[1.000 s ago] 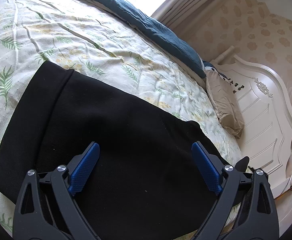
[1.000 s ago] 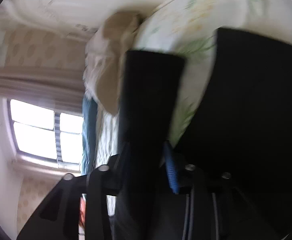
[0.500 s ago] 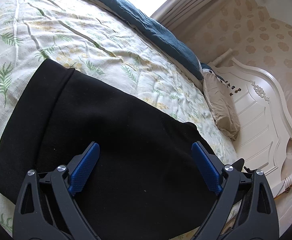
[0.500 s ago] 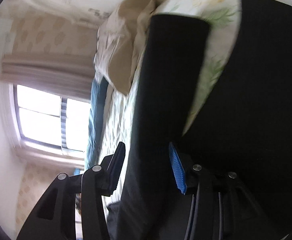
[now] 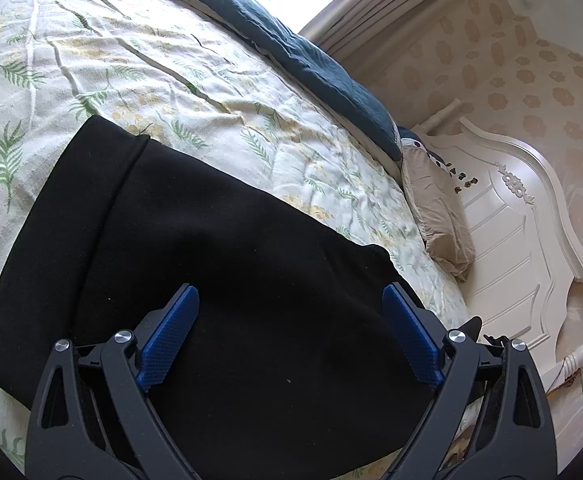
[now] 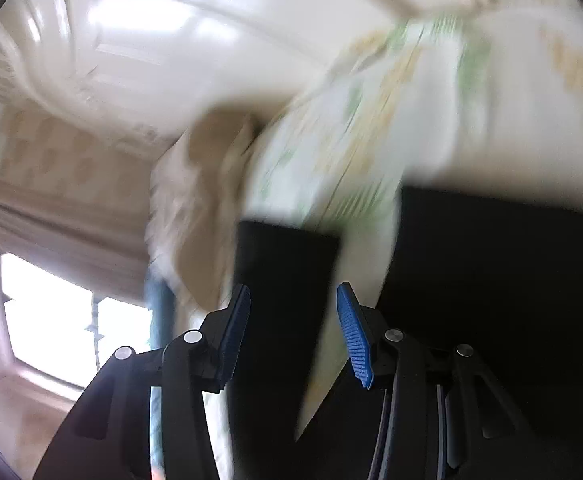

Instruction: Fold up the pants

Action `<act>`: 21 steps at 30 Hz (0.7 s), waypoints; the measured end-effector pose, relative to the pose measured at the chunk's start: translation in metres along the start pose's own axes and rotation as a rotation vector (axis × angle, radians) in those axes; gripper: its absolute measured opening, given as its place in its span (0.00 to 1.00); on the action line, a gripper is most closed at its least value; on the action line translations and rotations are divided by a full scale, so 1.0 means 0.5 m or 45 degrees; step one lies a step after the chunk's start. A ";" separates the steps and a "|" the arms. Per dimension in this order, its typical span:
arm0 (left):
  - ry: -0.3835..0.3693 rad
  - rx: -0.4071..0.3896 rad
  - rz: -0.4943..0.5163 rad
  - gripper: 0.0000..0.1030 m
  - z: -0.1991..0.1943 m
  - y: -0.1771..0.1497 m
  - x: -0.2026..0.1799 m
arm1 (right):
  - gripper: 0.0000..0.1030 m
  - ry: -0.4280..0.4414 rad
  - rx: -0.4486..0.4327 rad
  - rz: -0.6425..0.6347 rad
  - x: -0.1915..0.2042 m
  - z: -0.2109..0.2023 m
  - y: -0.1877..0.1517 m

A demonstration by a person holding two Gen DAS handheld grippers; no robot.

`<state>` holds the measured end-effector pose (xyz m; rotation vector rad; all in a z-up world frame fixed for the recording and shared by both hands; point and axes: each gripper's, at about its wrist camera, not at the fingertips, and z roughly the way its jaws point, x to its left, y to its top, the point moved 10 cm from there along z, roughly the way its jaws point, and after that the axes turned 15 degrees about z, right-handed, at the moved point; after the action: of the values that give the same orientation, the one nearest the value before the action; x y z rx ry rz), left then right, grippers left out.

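Black pants (image 5: 211,264) lie flat on the floral bedspread (image 5: 139,72). My left gripper (image 5: 291,332) is open and hovers just above the pants, blue pads wide apart, holding nothing. In the blurred right wrist view, my right gripper (image 6: 293,332) is open with a black pant leg (image 6: 283,272) hanging between its blue pads; I cannot tell whether the pads touch it. The rest of the pants (image 6: 499,280) lies to its right.
A dark teal blanket (image 5: 299,60) runs along the bed's far side. A beige pillow (image 5: 435,216) rests against the white headboard (image 5: 515,240). A window (image 6: 51,320) and curtains are at the left in the right wrist view.
My right gripper has opened from shut on the pant leg, and its view has swung sharply. My left gripper has stayed open, drifting slightly over the pants.
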<state>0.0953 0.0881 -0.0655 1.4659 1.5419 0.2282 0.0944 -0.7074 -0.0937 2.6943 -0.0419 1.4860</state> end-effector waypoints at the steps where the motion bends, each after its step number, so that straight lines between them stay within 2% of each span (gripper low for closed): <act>1: 0.003 -0.001 0.004 0.90 -0.001 -0.001 0.000 | 0.41 -0.010 0.006 0.019 -0.010 0.007 0.011; 5: 0.017 0.000 0.023 0.90 0.001 -0.002 -0.001 | 0.39 -0.058 0.053 -0.010 -0.006 0.038 0.030; 8: 0.021 0.003 0.026 0.91 0.004 -0.002 -0.002 | 0.38 -0.091 0.064 -0.071 0.014 0.057 0.008; 10: 0.011 0.002 0.022 0.93 0.004 -0.002 -0.004 | 0.32 -0.074 0.102 -0.078 0.009 0.061 -0.006; 12: 0.011 0.006 0.026 0.94 0.008 -0.002 -0.005 | 0.17 -0.079 0.124 -0.105 0.001 0.063 -0.015; 15: 0.017 0.012 0.034 0.94 0.011 -0.003 -0.007 | 0.08 -0.026 0.124 -0.059 -0.008 0.051 -0.010; 21: 0.008 0.014 0.021 0.94 0.012 -0.001 -0.006 | 0.05 0.124 0.124 0.000 0.012 0.000 -0.013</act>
<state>0.0987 0.0828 -0.0675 1.4881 1.5390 0.2348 0.0980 -0.7010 -0.0893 2.6906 0.0356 1.6588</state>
